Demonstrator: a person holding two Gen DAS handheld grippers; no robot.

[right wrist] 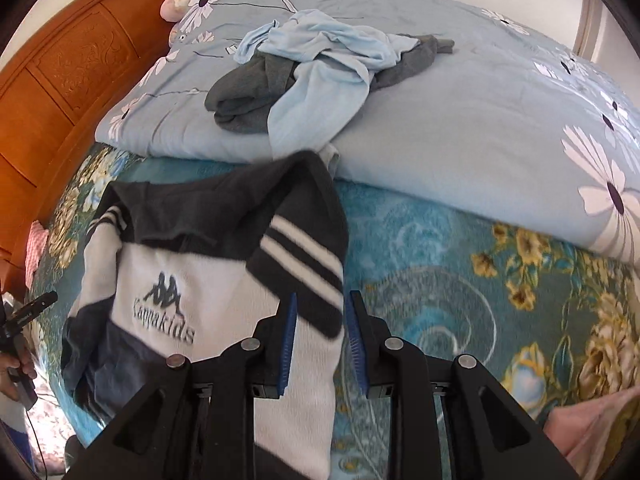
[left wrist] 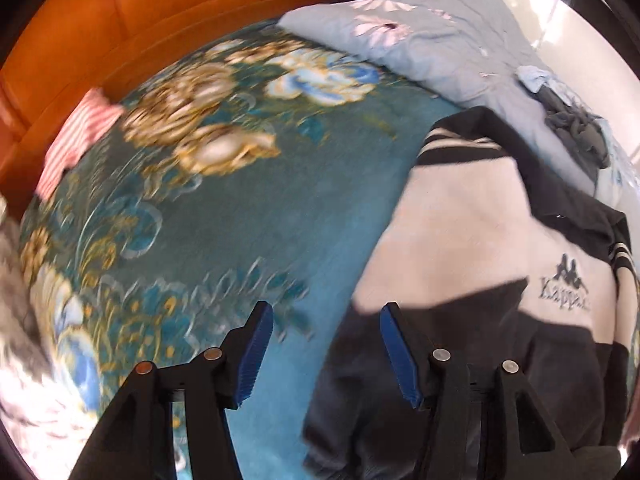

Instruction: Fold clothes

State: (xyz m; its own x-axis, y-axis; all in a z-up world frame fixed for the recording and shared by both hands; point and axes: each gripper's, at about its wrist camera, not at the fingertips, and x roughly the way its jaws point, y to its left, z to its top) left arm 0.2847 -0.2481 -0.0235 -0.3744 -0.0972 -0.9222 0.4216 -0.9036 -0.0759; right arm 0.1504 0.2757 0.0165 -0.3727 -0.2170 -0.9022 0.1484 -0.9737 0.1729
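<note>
Sweatshirt, black and white with a printed logo, lies rumpled on the floral bedspread at centre-left of the right wrist view, one striped sleeve running down between the right gripper pads, which sit narrowly apart around it. Open bedspread spreads lower right, a folded quilt above. Left gripper gapes wide and empty at the sweatshirt's dark hem; that view is blurred.
</note>
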